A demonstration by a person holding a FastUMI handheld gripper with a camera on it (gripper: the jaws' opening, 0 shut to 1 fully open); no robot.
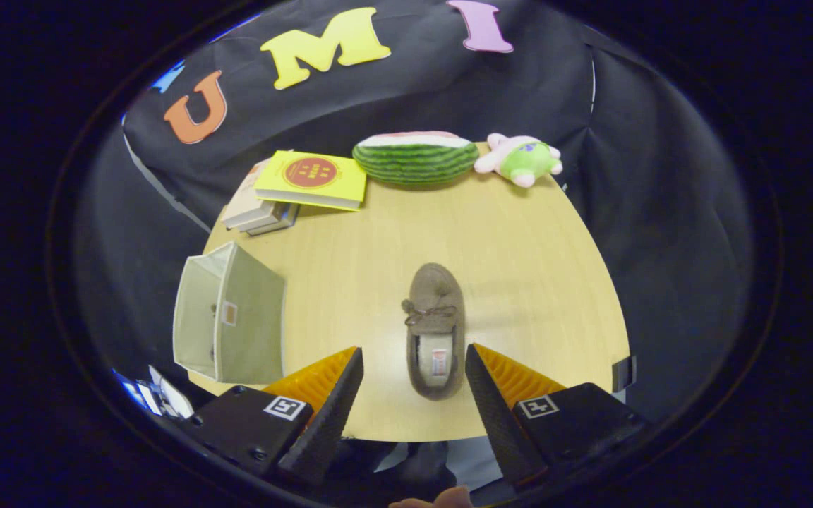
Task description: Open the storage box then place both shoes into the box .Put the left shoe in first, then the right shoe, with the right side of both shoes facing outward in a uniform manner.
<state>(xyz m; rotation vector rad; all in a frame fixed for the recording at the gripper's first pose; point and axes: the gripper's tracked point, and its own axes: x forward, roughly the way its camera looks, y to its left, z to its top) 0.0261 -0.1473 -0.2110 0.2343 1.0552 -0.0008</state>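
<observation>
A: Taupe suede, soft and napped. That is the moccasin-style slipper with a small bow [435, 331] lying on the pale wooden bench [519, 240], heel toward the near edge and toe pointing to the far edge. Its heel end sits just between the tips of the claw [413, 367], which is spread wide and grips nothing.

B: How would it handle?

A: Light, I'd judge, and floppy in the upper with a firmer sole. Pinching across the heel collar or the sides near the opening looks best; the fuzzy lining may compress, so a firm squeeze is needed.

B: And the box?

A: A grey-green fabric storage box [230, 321] stands at the near left corner of the bench, well apart from the slipper; thin cloth walls, likely to shift if nudged. I cannot tell whether it has a lid.

B: Anything else?

A: Along the far edge: a yellow book on a stack [311, 180], a striped watermelon-slice cushion [415, 159] and a pink-and-green plush toy [519, 159].
</observation>
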